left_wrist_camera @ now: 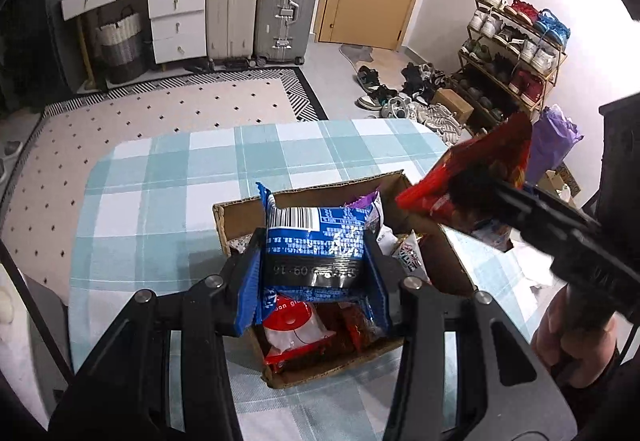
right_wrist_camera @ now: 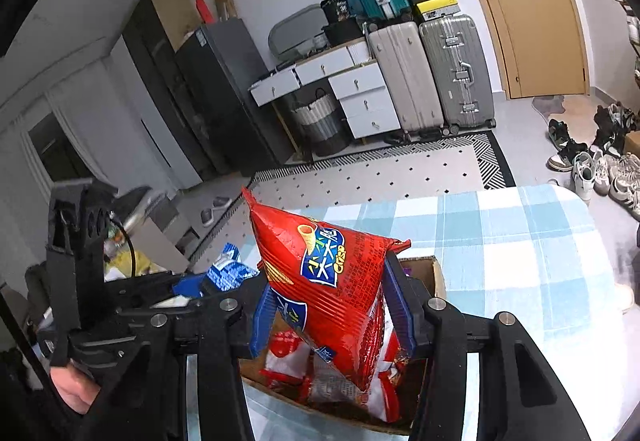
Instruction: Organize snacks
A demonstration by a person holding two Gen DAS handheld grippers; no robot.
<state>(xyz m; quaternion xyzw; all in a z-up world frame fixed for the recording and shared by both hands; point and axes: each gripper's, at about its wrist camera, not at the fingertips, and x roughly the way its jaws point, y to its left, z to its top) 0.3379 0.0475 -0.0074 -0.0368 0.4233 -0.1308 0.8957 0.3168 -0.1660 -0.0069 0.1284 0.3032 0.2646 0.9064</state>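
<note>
Blue pads of the left gripper (left_wrist_camera: 314,273) pinch a blue foil snack packet (left_wrist_camera: 314,241) from both sides, its barcode end standing up toward twelve o'clock; the jaws sit narrow, pressed into the crinkled wrapper, so the packet hangs clear above the box instead of resting in it. Directly beneath lies the open cardboard box (left_wrist_camera: 240,213), already holding red-and-white packets (left_wrist_camera: 292,325) at its six o'clock end and a purple wrapper (left_wrist_camera: 366,201) near its far wall.

At two o'clock in the left wrist view the right gripper (right_wrist_camera: 330,305) reaches in, its jaws likewise drawn close on a red crisp bag (right_wrist_camera: 328,281). That bag is gripped low across its body, tilted with one sealed corner pointing toward eleven o'clock, and it hovers over the same box; the grip at mid-body probably keeps the puffy bag from slipping.

Outward, the box sits on a table (left_wrist_camera: 168,177) under a blue-and-white checked cloth. Both snacks look poised over the box, judging by their position.
</note>
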